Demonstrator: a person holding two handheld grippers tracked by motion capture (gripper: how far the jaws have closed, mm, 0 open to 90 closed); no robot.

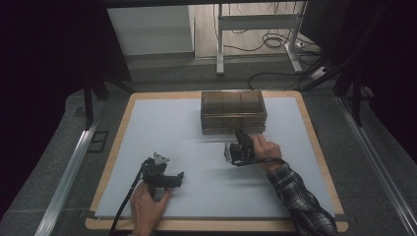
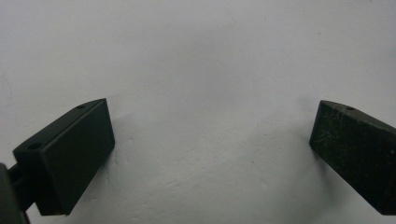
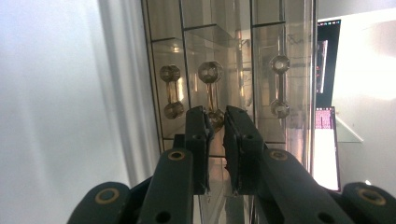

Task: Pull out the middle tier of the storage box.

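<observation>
A clear brownish drawer box [image 1: 233, 110] stands at the back middle of the white mat [image 1: 196, 157]. My right gripper [image 1: 239, 133] is at its front face. In the right gripper view the box [image 3: 224, 46] appears turned sideways, with three dumbbell-shaped handles. The right gripper [image 3: 217, 122] has its jaws drawn in on the lower knob of the middle handle [image 3: 211, 74], leaving only a narrow gap. My left gripper [image 1: 179, 178] lies low near the mat's front left. Its jaws [image 2: 212, 140] are spread wide over bare mat with nothing between them.
The mat lies on a wooden board [image 1: 118, 142] whose edges frame it. Metal rails [image 1: 69, 172] run along both sides. Behind the board are white desk legs [image 1: 221, 44] and loose cables [image 1: 265, 42] on the floor. A plaid sleeve [image 1: 300, 196] crosses the front right.
</observation>
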